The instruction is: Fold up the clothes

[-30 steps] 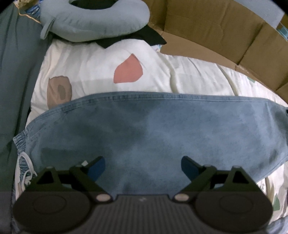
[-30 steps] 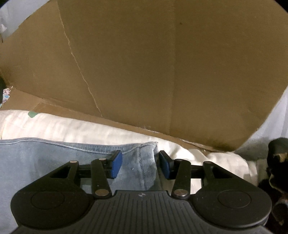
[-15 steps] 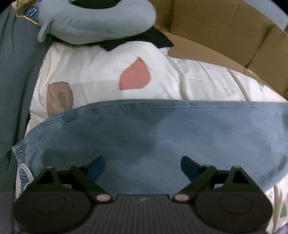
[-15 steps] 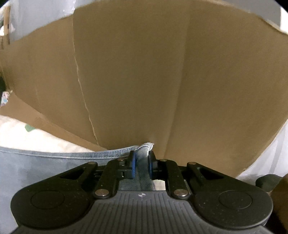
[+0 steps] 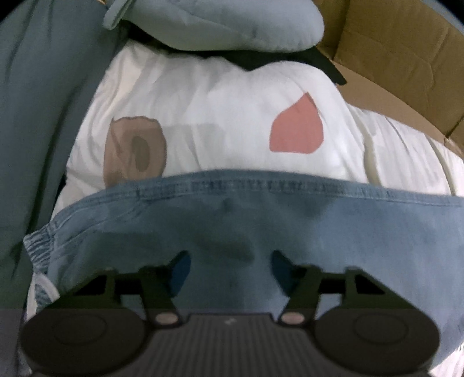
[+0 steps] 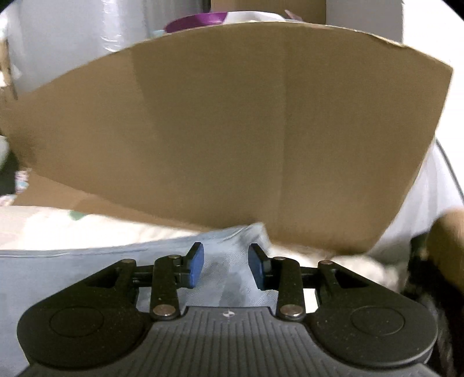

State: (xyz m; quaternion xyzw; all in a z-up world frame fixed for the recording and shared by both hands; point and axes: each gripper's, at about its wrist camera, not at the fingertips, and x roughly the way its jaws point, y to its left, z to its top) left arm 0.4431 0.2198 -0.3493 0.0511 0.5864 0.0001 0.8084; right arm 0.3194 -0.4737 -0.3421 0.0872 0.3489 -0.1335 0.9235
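Note:
A light blue denim garment [image 5: 319, 232] lies spread across a white duvet [image 5: 217, 116], its gathered waistband at the left. My left gripper [image 5: 230, 269] points steeply down, low over the denim. Its jaws are closing with a gap between the pads, and a shallow ridge of cloth rises between them. In the right wrist view the denim's corner [image 6: 246, 232] rests on the duvet [image 6: 87, 229]. My right gripper [image 6: 226, 264] hovers just above it, jaws opening, pads clear of the cloth.
A blue-grey neck pillow [image 5: 217, 26] and a black item [image 5: 290, 61] sit at the duvet's far end. Grey-green fabric [image 5: 34, 116] runs along the left. A cardboard wall [image 6: 232, 130] stands close behind the denim corner. Something dark [image 6: 420, 275] sits at the right.
The left gripper sank closer to the denim and its jaws narrowed. The right gripper pinched the denim corner half a second ago, then let it go and drew back; the corner dropped.

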